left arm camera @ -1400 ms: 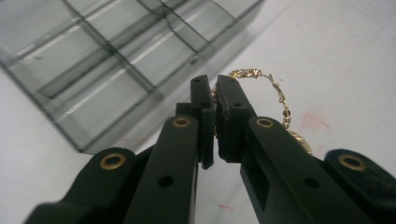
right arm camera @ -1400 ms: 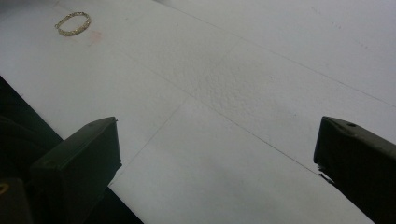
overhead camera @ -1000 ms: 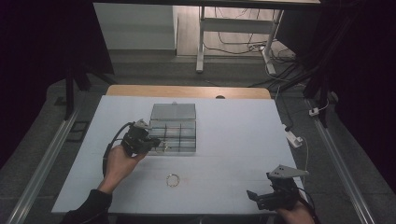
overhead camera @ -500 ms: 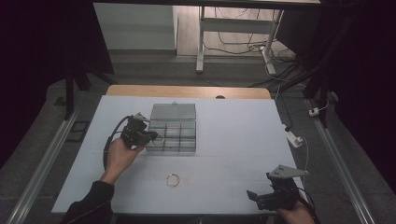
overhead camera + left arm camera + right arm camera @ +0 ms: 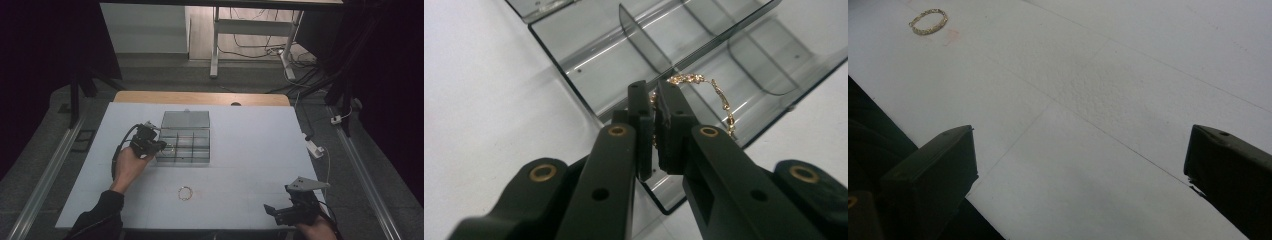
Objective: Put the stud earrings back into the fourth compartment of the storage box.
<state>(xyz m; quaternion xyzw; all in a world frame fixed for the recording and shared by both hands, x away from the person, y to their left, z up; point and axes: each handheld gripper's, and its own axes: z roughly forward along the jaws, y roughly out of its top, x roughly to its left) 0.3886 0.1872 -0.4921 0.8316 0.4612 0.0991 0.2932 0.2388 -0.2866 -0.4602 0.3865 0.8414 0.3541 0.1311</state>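
My left gripper [image 5: 156, 145] is at the left side of a clear grey compartment box [image 5: 197, 159]. In the left gripper view its jaws [image 5: 655, 102] are shut on a thin gold chain [image 5: 720, 94], which loops out to the right above one of the box's compartments [image 5: 589, 60]. A second gold chain bracelet [image 5: 186, 193] lies in a ring on the white table in front of the box, and also appears in the right gripper view [image 5: 928, 21]. My right gripper [image 5: 280, 212] rests near the table's front right edge, open and holding nothing [image 5: 1080, 145].
The box's lid [image 5: 185, 119] lies open toward the far side. The table's front edge [image 5: 908, 135] runs close beside my right gripper. A white plug and cable [image 5: 314, 148] sit at the table's right edge. A wooden strip [image 5: 200, 98] borders the far side.
My left hand has shifted slightly toward the far side along the box's left edge, still carrying the chain. The right gripper has stayed put.
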